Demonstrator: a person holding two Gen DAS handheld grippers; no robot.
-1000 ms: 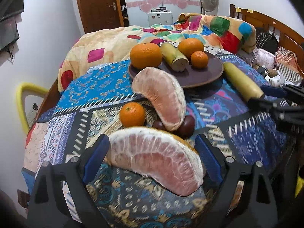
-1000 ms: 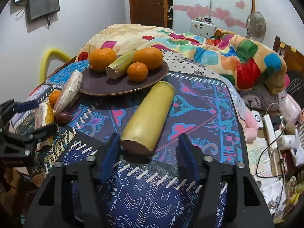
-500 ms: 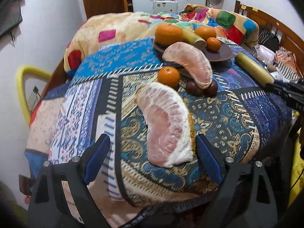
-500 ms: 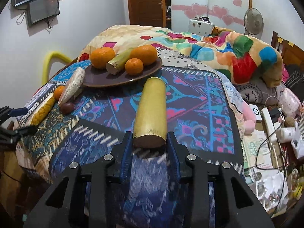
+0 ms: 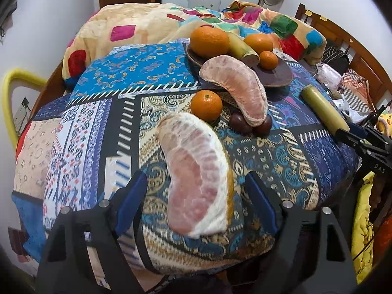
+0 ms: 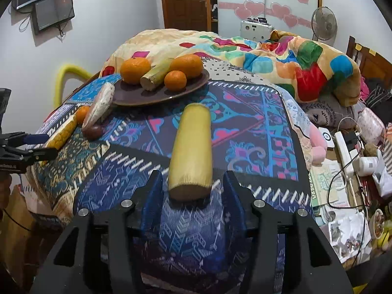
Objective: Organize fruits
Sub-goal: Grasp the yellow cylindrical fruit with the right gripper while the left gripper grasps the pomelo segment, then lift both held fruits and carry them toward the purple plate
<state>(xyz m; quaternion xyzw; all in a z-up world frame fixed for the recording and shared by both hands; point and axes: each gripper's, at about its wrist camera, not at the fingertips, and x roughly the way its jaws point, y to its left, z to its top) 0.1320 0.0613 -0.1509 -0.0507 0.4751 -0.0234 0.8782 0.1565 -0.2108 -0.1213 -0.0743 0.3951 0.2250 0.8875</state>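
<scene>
My left gripper (image 5: 196,193) is open around the near end of a peeled pomelo segment (image 5: 196,171) lying on the patterned tablecloth. A second pomelo segment (image 5: 237,88) leans on the dark plate (image 5: 276,78), beside a small orange (image 5: 206,105) and two dark round fruits (image 5: 240,123). The plate holds oranges and a sugarcane piece (image 5: 242,49). My right gripper (image 6: 193,191) is open, its jaws a little apart from the near end of a yellow sugarcane piece (image 6: 192,147) on the cloth. The plate (image 6: 156,95) lies beyond it.
A bed with a colourful blanket (image 6: 269,54) lies behind the table. A yellow chair back (image 5: 14,90) stands at the left. Cluttered items and cables (image 6: 348,152) lie to the right of the table.
The right gripper shut on the sugarcane half a second ago and has opened again. The left gripper stayed open and drew back, so the pomelo segment now points away from it.
</scene>
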